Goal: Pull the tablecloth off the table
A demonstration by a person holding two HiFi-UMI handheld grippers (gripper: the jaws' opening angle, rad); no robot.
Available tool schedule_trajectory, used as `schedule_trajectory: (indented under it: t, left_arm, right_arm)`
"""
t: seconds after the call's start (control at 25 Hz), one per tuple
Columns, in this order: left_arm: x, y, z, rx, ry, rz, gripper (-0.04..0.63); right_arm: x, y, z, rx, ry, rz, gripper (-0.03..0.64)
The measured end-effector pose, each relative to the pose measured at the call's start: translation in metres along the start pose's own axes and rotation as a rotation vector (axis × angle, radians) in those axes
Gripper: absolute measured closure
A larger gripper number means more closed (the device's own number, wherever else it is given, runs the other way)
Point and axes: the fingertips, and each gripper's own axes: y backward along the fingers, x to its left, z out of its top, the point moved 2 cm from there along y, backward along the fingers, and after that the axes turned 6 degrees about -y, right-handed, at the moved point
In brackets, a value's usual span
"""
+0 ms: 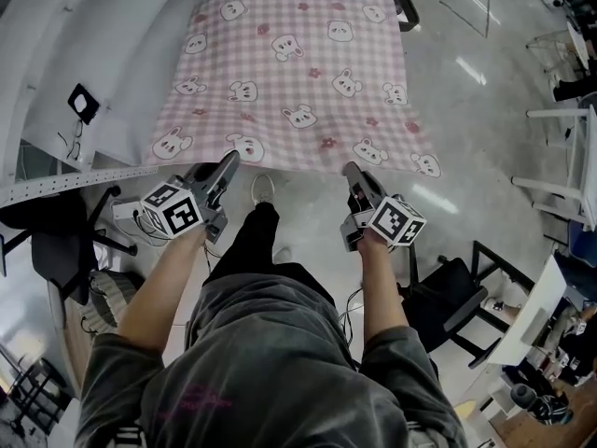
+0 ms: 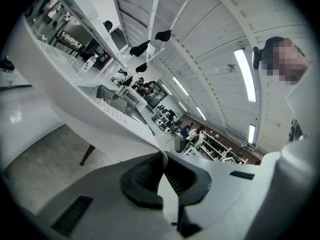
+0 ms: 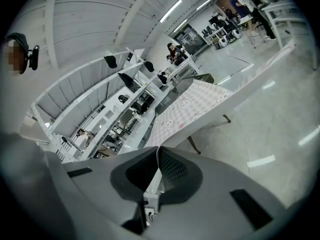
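Head view: the pink checked fabric tablecloth with white rabbits [image 1: 289, 73] runs lengthwise straight away from the person; the left gripper [image 1: 227, 163] and right gripper [image 1: 353, 172] sit equally near on its near edge.

Left gripper view: the jaws are clamped on its pale underside [image 2: 100, 119].

Right gripper view: the jaws pinch the edge, the far part lying over a dark-legged table [image 3: 193, 145]; no legible writing.

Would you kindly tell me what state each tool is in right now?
Left tool: shut on the tablecloth, at its near edge.
Right tool: shut on the same edge.

Head view steeply down, gripper views low, sharing tablecloth [image 1: 289, 73]
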Motion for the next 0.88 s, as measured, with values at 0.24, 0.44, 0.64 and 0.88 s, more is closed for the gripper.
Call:
schedule_trajectory:
  t: [0.24, 0.44, 0.64, 0.88]
  left_arm:
    - [-0.034, 0.024, -0.017, -0.011, -0.039, 0.004, 0.594]
    - [-0.051, 0.047, -0.023, -0.043, -0.052, 0.005, 0.594]
    - [-0.071, 0.073, -0.031, -0.079, -0.061, -0.009, 0.594]
    - [-0.105, 0.114, -0.041, -0.13, -0.014, -0.065, 0.595]
  right_arm:
    - [0.003, 0.038, -0.023, -0.001, 0.013, 0.019, 0.611]
    - [0.018, 0.06, -0.036, -0.006, 0.048, 0.044, 0.611]
    - [0.034, 0.085, -0.052, -0.02, 0.071, 0.071, 0.611]
    - [0.064, 0.134, -0.084, -0.023, 0.102, 0.123, 0.611]
